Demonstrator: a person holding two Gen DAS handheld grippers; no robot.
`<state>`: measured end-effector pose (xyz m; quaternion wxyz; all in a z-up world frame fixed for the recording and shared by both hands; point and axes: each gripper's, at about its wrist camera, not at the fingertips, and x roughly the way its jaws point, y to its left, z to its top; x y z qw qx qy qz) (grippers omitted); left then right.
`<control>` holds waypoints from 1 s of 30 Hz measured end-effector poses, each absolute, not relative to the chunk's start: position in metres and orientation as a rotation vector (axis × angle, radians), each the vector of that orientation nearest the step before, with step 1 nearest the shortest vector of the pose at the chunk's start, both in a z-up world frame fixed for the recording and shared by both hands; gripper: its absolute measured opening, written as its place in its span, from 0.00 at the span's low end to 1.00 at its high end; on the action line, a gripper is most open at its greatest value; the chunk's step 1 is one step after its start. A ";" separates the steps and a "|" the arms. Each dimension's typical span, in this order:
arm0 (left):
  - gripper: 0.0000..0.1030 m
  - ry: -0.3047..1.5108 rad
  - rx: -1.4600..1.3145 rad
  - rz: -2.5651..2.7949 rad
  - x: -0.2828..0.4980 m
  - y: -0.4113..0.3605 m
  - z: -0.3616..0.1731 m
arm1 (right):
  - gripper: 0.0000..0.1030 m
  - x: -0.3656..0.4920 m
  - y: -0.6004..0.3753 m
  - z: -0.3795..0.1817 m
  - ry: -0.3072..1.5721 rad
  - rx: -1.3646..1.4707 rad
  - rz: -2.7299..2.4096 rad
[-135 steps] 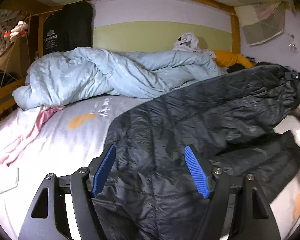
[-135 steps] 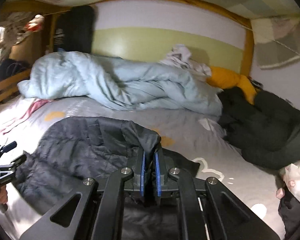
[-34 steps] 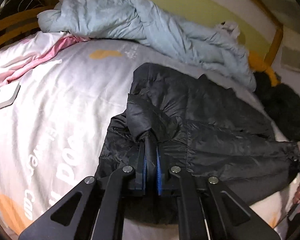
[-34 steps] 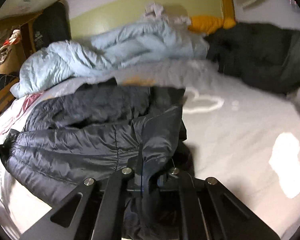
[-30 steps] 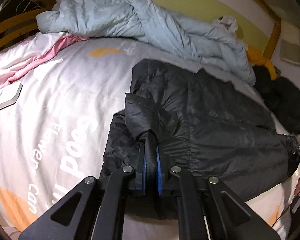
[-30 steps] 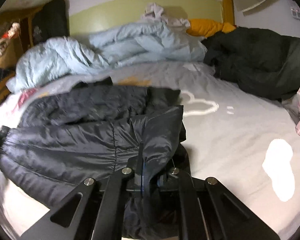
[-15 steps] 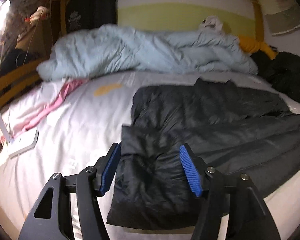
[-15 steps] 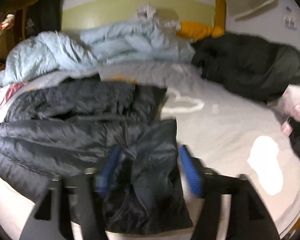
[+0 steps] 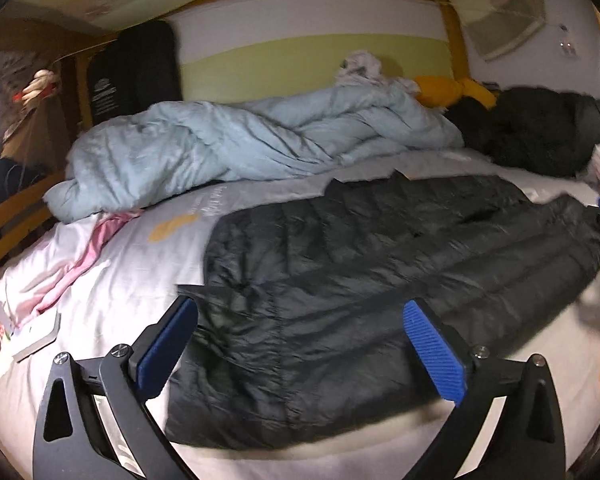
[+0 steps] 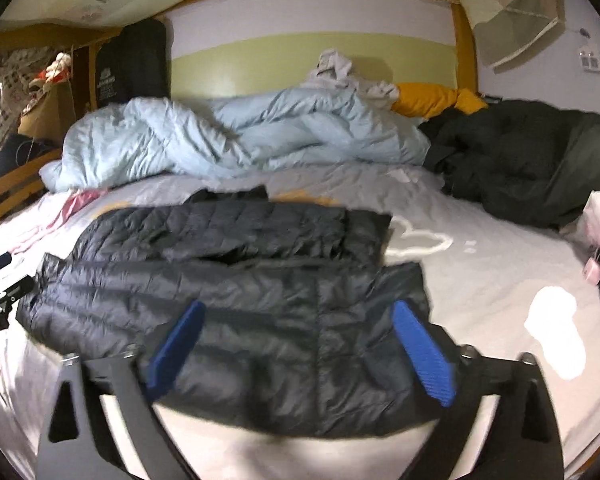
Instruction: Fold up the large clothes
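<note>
Bedding in pale grey covers the wide bed, its wooden frame running along the far wall in both wrist views. Across the head of the mattress lies a crumpled light-blue duvet, and against the right side sits a heap of dark clothing with a yellow pillow just behind it. A black quilted jacket is spread flat on the sheet near the front edge of the bed, folded lengthwise so that an upper layer lies over a lower one, its long side running left to right. A strip of pink cloth trails over the sheet to the left of the jacket, well apart from it, and a flat white device lies near the bed's left edge. The left gripper hovers over the jacket's left end with its blue-padded fingers spread wide, holding nothing. The right gripper hangs over the jacket's right end, its fingers equally wide apart and empty, slightly blurred. Each gripper shows at the far edge of the other's view.
</note>
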<state>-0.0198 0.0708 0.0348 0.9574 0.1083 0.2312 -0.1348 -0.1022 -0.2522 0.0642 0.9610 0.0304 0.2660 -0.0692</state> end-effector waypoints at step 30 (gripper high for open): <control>1.00 0.658 0.357 -0.053 -0.002 0.045 -0.041 | 1.00 -0.106 -0.219 0.032 0.653 -0.048 -0.124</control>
